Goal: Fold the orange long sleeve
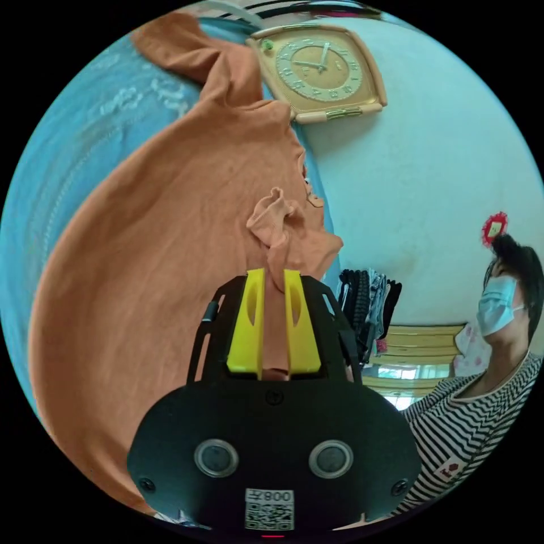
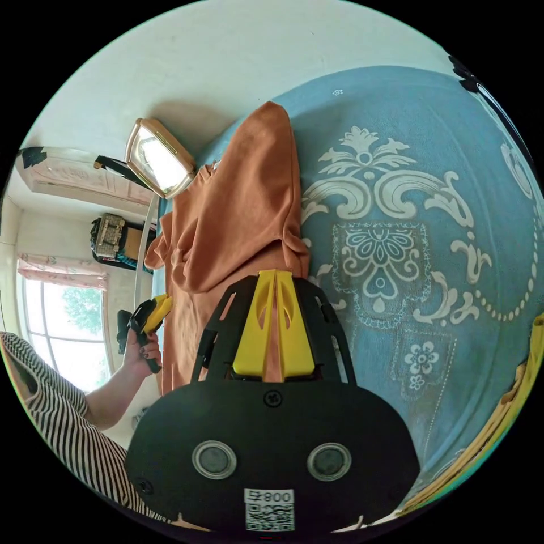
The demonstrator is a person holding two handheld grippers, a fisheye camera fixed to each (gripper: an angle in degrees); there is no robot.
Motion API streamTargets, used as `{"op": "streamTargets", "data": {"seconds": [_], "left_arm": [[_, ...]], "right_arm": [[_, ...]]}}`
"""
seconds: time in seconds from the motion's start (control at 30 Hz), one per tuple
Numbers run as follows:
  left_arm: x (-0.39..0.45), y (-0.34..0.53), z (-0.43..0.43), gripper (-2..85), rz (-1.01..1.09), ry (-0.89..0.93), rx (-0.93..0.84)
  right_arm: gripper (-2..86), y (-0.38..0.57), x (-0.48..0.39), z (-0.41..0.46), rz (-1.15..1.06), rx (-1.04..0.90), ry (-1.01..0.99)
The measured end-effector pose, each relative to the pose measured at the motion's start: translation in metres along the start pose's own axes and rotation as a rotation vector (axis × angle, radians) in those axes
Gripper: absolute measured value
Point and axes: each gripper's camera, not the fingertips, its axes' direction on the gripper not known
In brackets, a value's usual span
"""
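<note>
Orange cloth of the long sleeve spreads over a blue patterned cover; in the left gripper view the left gripper has its yellow jaws clamped on a bunched fold of it, a strip of cloth running down between them; a clock leans at the wall behind. In the right gripper view the right gripper pinches an edge of the shirt, jaws nearly together on it; a hand at the shirt's far side holds the other gripper; a striped sleeve is below it.
</note>
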Motion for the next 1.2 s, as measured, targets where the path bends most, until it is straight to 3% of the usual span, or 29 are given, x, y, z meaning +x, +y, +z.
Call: {"op": "streamTargets", "data": {"seconds": [0.2, 0.3, 0.4, 0.57, 0.7, 0.8, 0.87, 1.07, 1.2], "left_arm": [[0.072, -0.06, 0.029, 7.8, 0.379, -0.132, -0.044], [0.113, -0.084, 0.077, 7.7, 0.609, -0.3, -0.1], [0.121, -0.095, 0.124, 5.1, 0.623, -0.501, -0.228], [0.14, -0.097, 0.128, 3.3, 0.65, -0.627, -0.166], [0.168, -0.09, 0.135, 3.2, 0.694, -0.631, -0.13], [0.211, -0.08, 0.155, 2.8, 0.805, -0.515, -0.088], [0.244, -0.07, 0.196, 2.1, 0.94, -0.364, -0.176], [0.288, -0.07, 0.316, 0.6, 1.082, -0.276, -0.408], [0.296, -0.082, 0.358, 0.3, 1.056, -0.342, -0.436]], "right_arm": [[0.0, -0.006, -0.063, -0.012, -0.111, 0.086, 0.011], [0.0, -0.02, -0.09, 0.001, -0.161, 0.082, 0.051], [0.0, -0.025, -0.111, 0.008, -0.179, 0.111, 0.109], [0.0, -0.019, -0.133, 0.027, -0.171, 0.087, 0.219], [0.1, -0.012, -0.163, 0.032, -0.211, 0.102, 0.303], [0.1, -0.005, -0.188, 0.038, -0.248, 0.112, 0.367], [0.2, -0.001, -0.204, 0.043, -0.263, 0.122, 0.395], [0.2, 0.009, -0.232, 0.042, -0.285, 0.15, 0.422], [0.1, 0.009, -0.237, 0.028, -0.264, 0.156, 0.405]]}}
